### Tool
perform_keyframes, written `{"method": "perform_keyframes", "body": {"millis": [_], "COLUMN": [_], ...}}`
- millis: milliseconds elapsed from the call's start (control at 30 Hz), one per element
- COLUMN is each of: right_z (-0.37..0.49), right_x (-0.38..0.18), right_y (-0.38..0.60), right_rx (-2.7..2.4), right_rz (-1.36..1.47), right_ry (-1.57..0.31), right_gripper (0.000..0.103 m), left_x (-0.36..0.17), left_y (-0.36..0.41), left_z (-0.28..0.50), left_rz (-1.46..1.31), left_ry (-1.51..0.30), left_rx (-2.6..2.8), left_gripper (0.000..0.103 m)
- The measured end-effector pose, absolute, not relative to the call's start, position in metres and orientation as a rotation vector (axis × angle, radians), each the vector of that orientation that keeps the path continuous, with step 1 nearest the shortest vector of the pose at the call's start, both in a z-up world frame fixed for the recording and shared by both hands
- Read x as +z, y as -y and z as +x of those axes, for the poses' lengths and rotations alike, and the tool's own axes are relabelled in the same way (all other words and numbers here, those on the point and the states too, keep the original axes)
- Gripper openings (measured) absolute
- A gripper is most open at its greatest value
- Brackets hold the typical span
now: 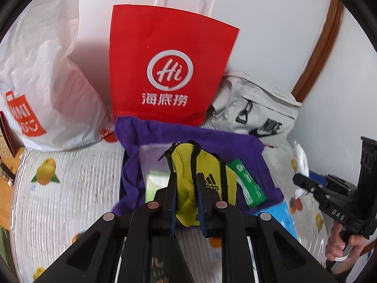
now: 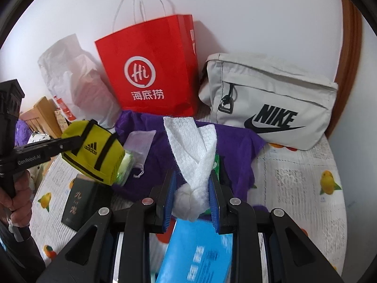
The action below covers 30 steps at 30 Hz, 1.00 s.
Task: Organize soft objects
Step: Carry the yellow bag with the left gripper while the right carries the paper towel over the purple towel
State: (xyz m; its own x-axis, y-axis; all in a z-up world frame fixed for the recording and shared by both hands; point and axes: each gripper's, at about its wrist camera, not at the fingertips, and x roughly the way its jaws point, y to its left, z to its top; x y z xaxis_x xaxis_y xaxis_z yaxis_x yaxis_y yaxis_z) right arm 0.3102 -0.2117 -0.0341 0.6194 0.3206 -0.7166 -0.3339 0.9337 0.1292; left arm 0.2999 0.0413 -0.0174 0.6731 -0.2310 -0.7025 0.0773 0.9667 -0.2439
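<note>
While both sit above the purple cloth (image 2: 235, 146), left claw (image 1: 186, 188) pinches the yellow pouch (image 1: 202, 176); right claw (image 2: 192, 198) pinches a white tissue (image 2: 193, 153), over the blue pack (image 2: 195, 254).

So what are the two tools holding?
Left tool pinches the yellow pouch at its lower edge; right tool pinches the white tissue near its bunched bottom.
</note>
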Motion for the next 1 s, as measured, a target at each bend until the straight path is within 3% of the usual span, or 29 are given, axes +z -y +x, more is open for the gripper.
{"method": "perform_keyframes", "body": {"millis": [533, 1000], "right_z": [0.373, 0.392], "right_x": [-0.058, -0.119], "right_y": [0.184, 0.155], "right_rx": [0.436, 0.473], "right_rz": [-0.077, -0.161], "right_ry": [-0.885, -1.051], "right_gripper": [0.027, 0.027], "left_x": [-0.058, -0.092], "left_y": [-0.049, -0.062], "left_z": [0.377, 0.403], "left_rz": [-0.225, -0.241], "left_ry": [-0.894, -0.970], "left_rx": [-0.113, -0.089], "left_gripper": [0.014, 0.014]}}
